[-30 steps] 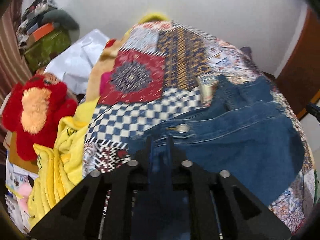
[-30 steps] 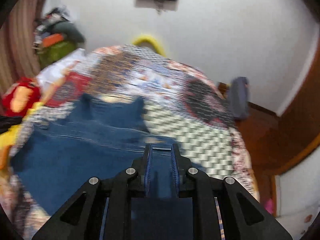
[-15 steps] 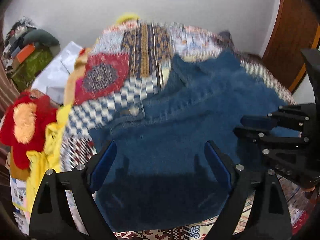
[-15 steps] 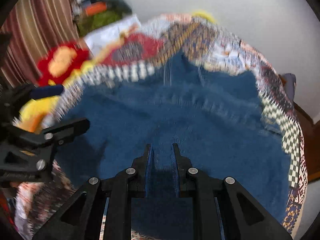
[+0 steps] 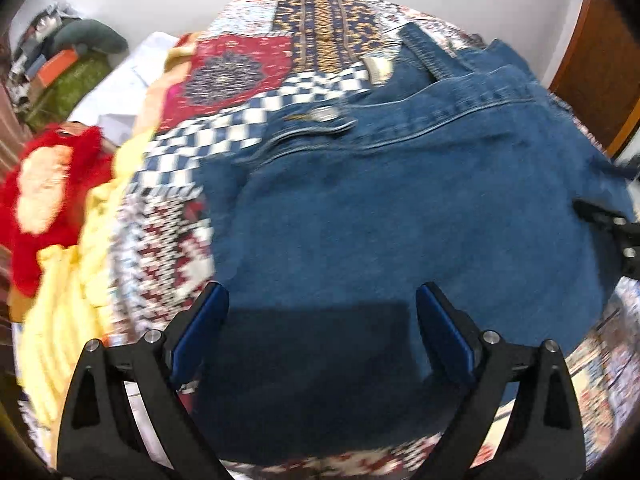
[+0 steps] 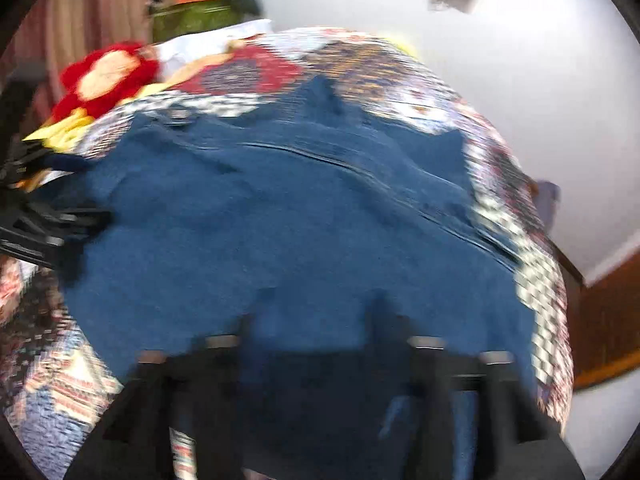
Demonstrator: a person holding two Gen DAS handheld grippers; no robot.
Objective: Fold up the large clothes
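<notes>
Denim jacket (image 5: 400, 208) lies spread on the patchwork bedspread (image 5: 320, 20), looking heavy, thick yet limp, best pinched at a hem or seam, while left gripper (image 5: 320, 320) and right gripper (image 6: 320, 344), jaws just opened wide, hover empty.

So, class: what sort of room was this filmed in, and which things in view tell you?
Most likely a bedroom in a home. A patchwork bedspread covers what looks like a bed, a red plush toy sits beside it, and a denim garment lies spread on top for folding.
</notes>
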